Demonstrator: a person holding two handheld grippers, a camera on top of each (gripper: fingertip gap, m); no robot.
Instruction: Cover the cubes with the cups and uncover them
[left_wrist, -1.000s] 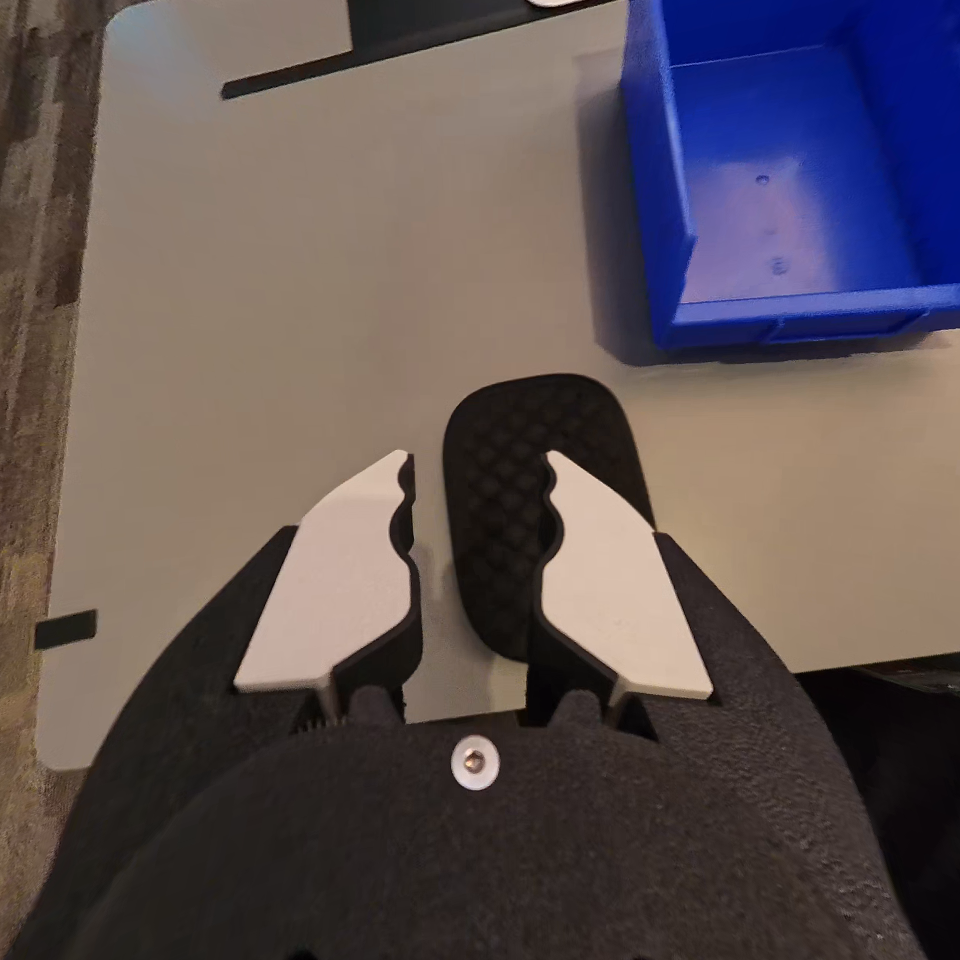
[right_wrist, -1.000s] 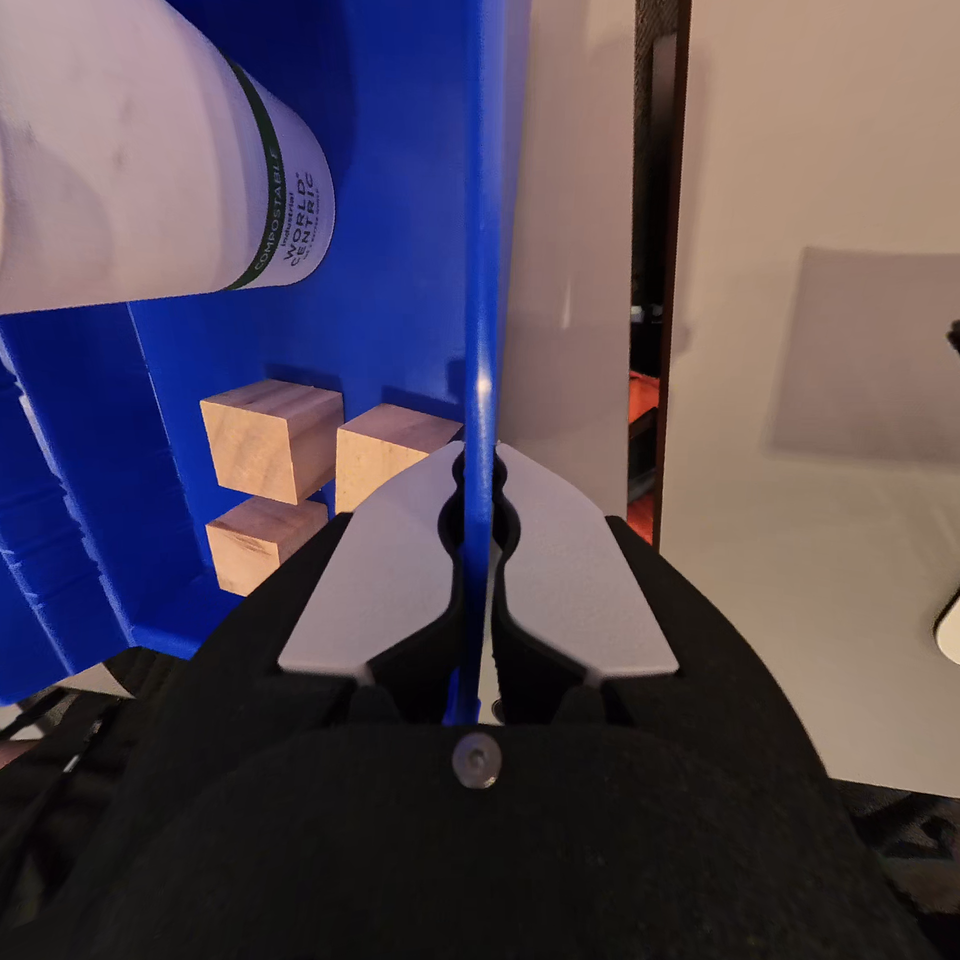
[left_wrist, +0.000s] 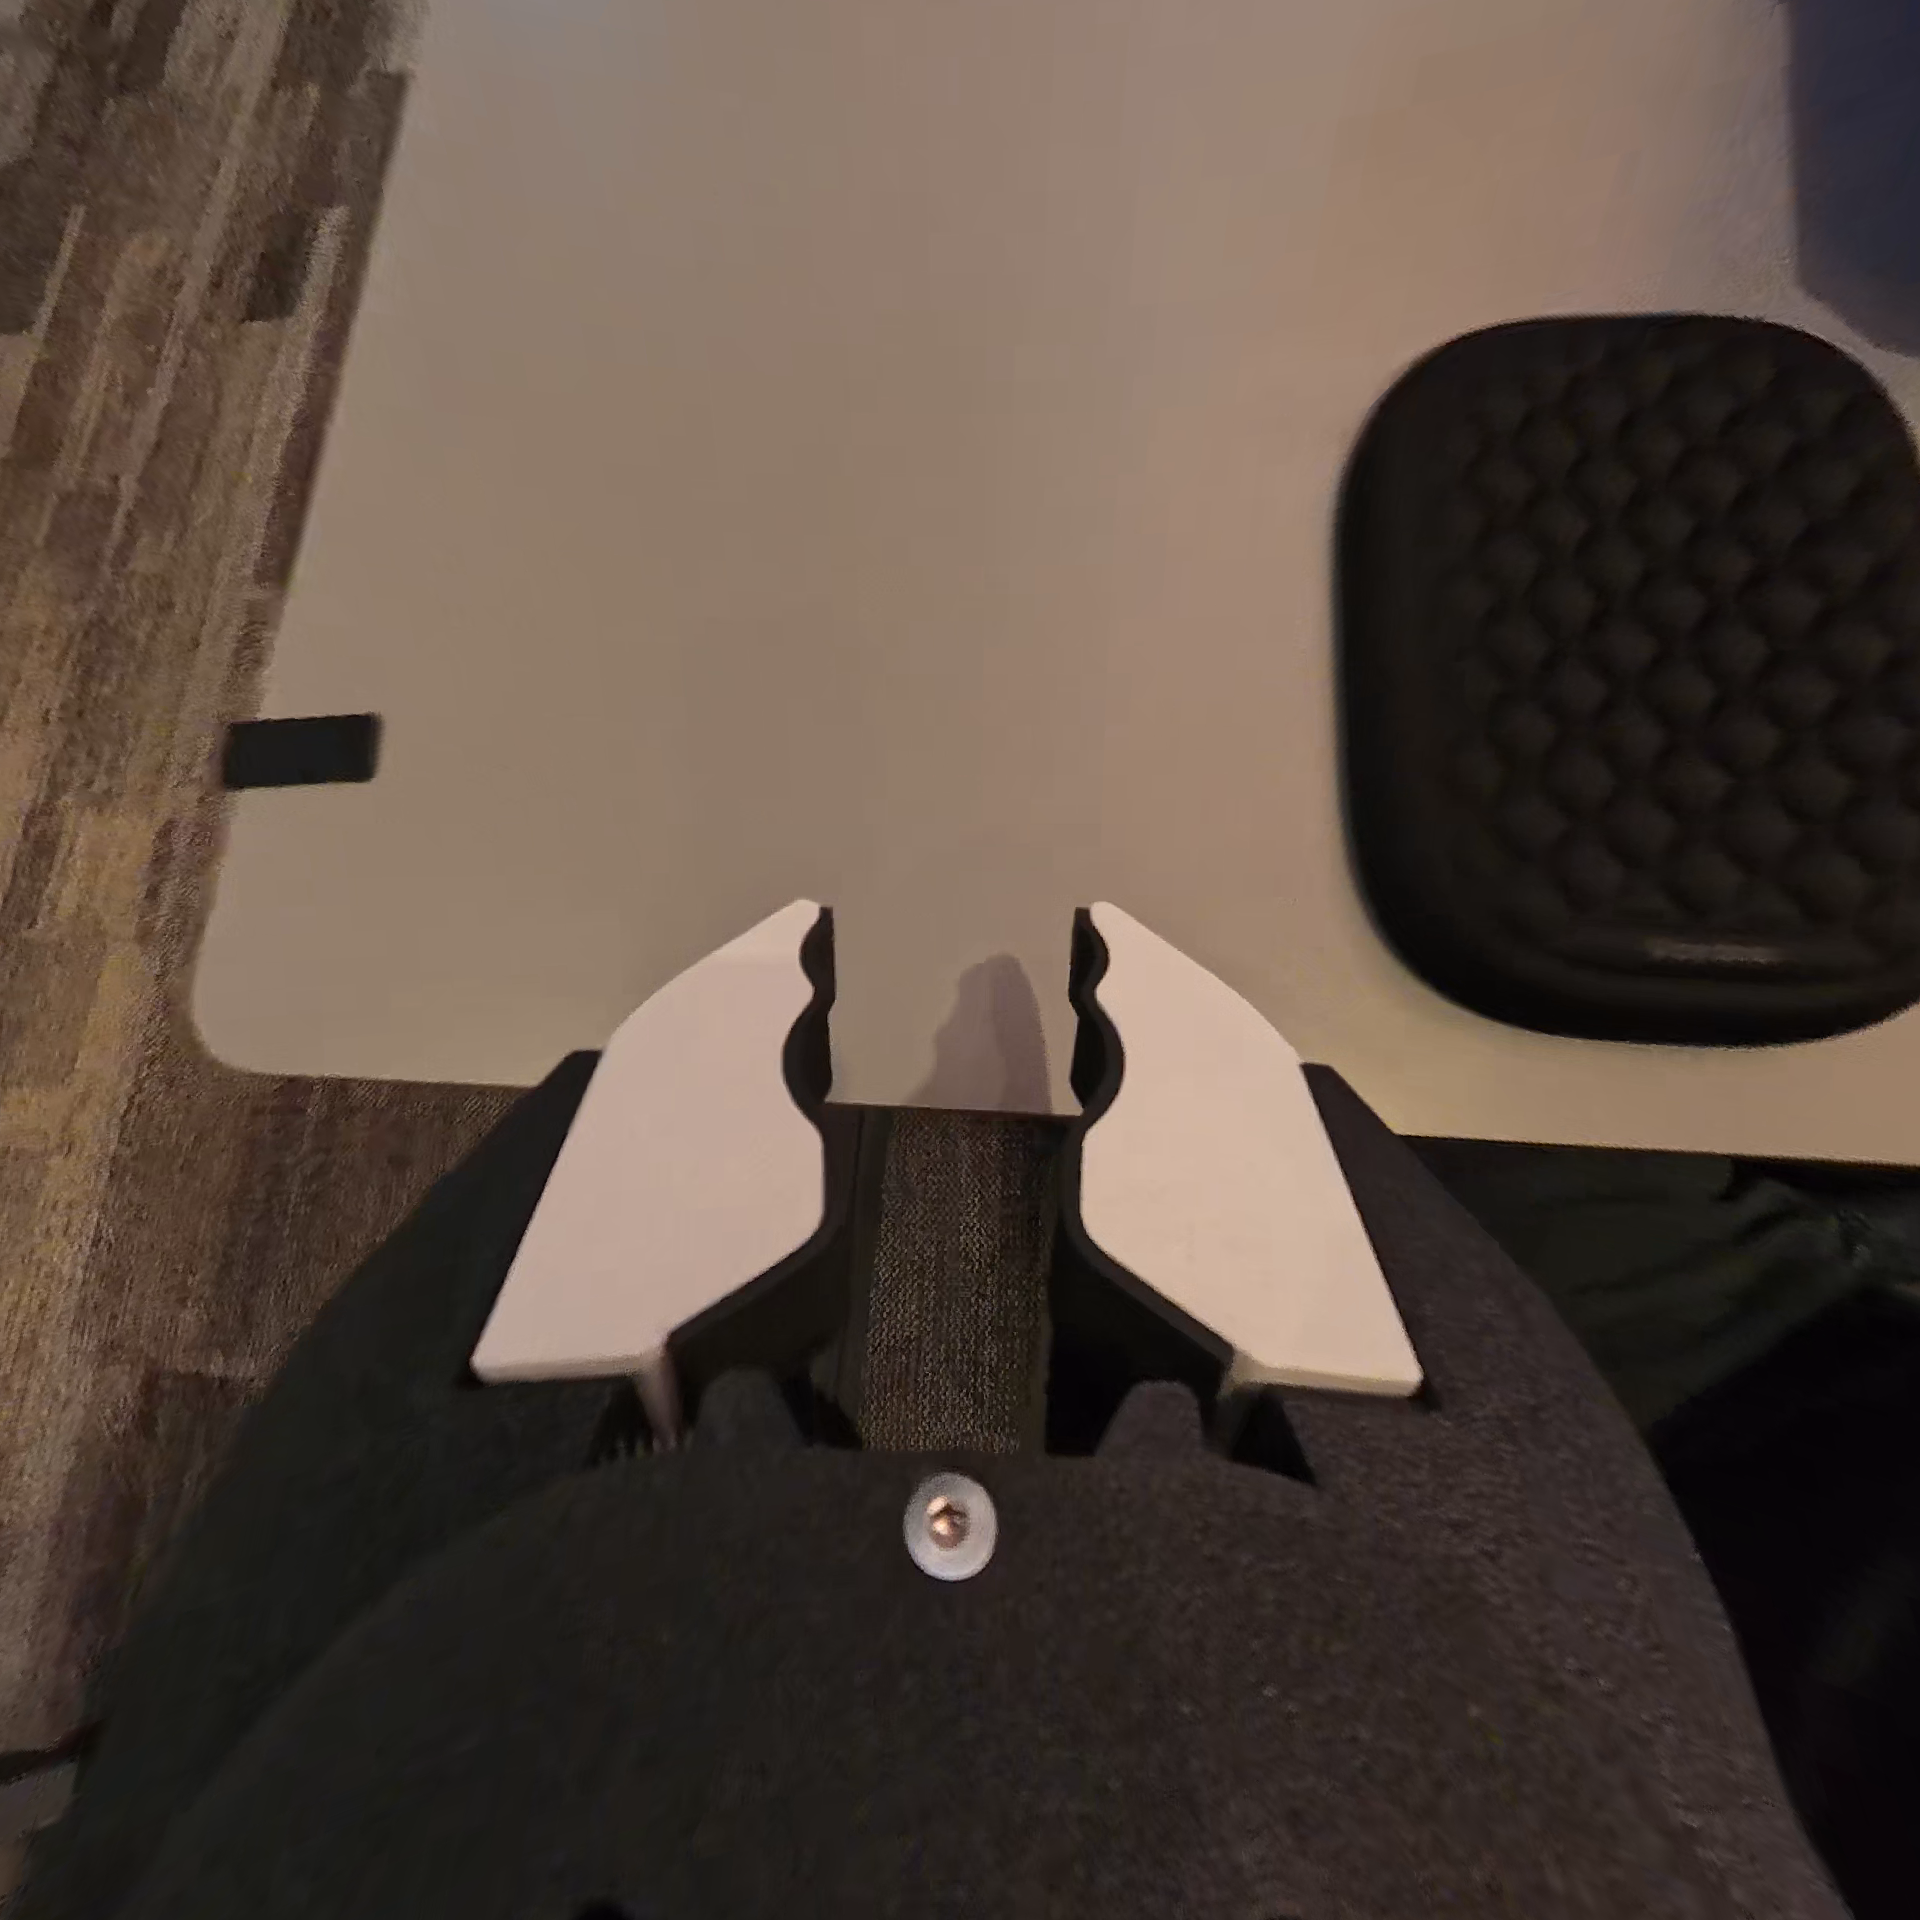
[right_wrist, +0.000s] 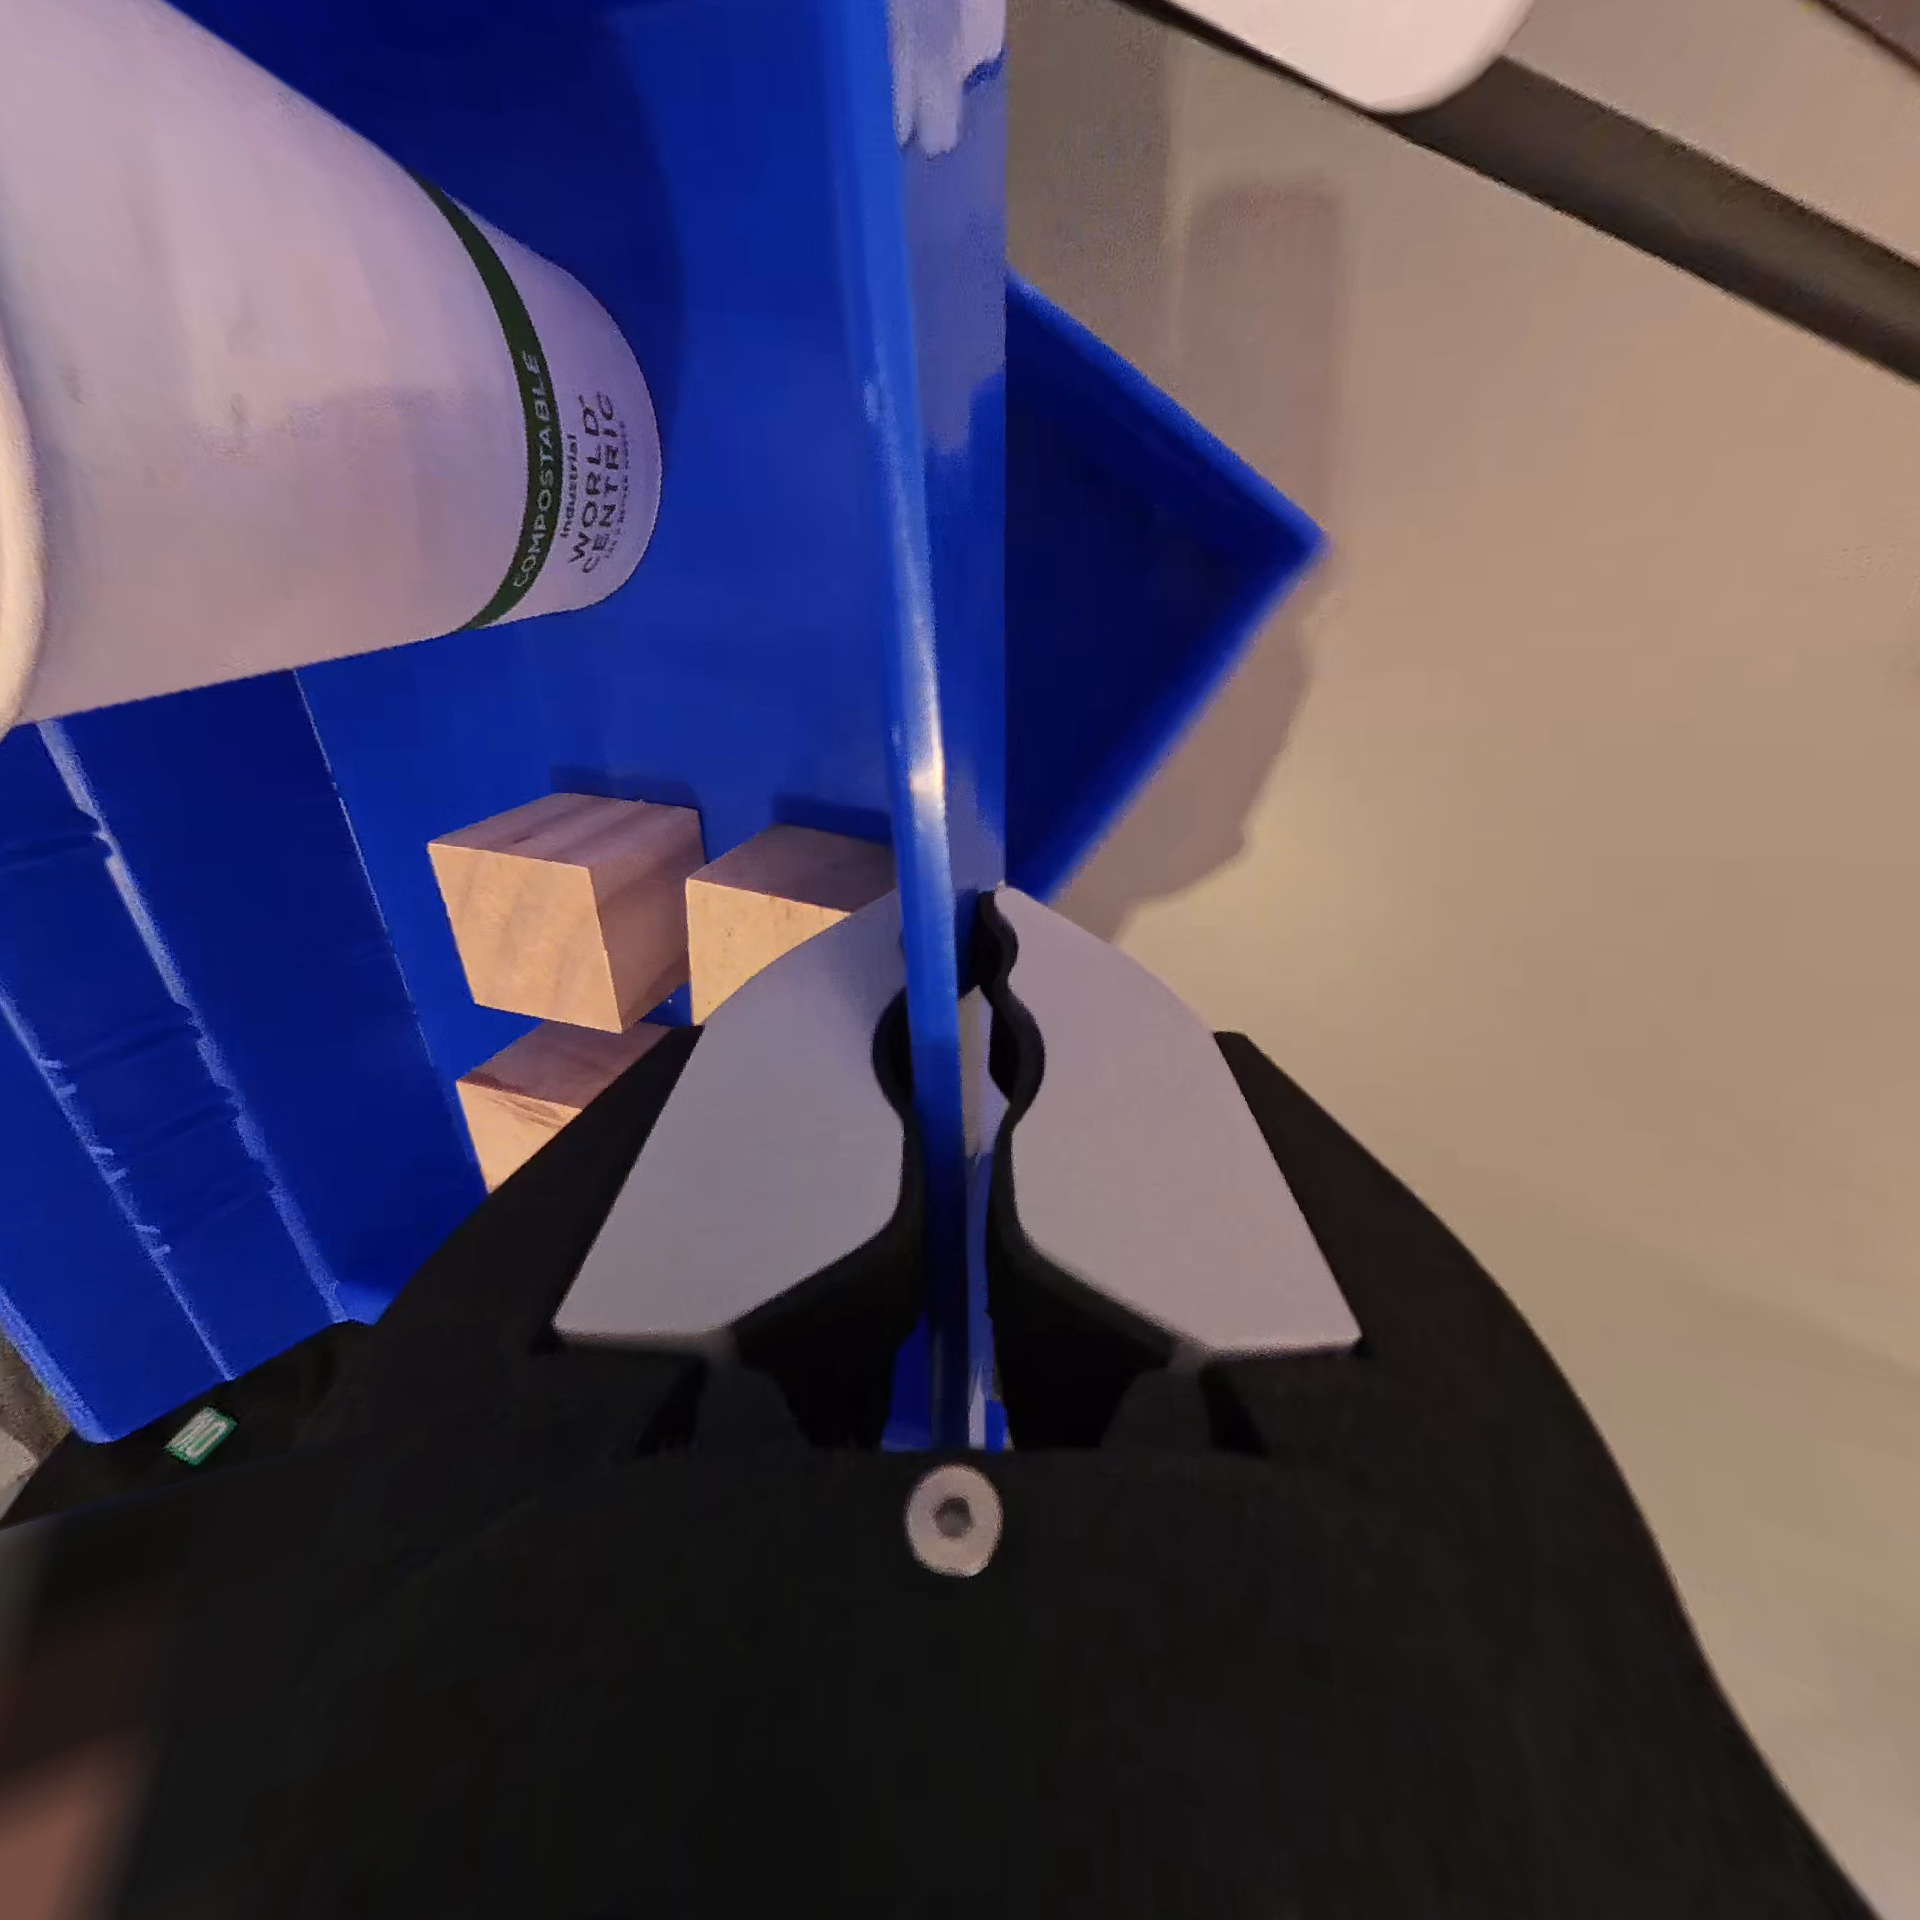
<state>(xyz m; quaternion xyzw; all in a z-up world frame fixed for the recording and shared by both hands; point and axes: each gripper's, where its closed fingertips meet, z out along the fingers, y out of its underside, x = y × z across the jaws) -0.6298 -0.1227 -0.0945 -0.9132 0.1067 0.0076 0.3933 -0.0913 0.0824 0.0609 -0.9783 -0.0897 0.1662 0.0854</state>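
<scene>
In the right wrist view my right gripper (right_wrist: 951, 914) is shut on the thin side wall of a blue bin (right_wrist: 940, 644). Inside the bin lie three wooden cubes (right_wrist: 566, 909) and a white paper cup (right_wrist: 301, 416) on its side, with a green band near its base. A second blue bin (right_wrist: 1143, 561) stands beyond the held wall. In the left wrist view my left gripper (left_wrist: 951, 920) is open and empty above the front edge of the white table (left_wrist: 831, 468). No cube or cup shows in that view.
A black quilted pad (left_wrist: 1631, 675) lies on the table to the right of the left gripper. Carpet floor (left_wrist: 125, 520) lies to the left. A small black tab (left_wrist: 301, 748) sits at the table's left edge. A dark bar (right_wrist: 1714, 218) crosses the far right.
The left gripper has drawn back and left; the blue bin left its view and the pad now lies to its right. The right gripper has swung with the held bin, bringing a second bin into view.
</scene>
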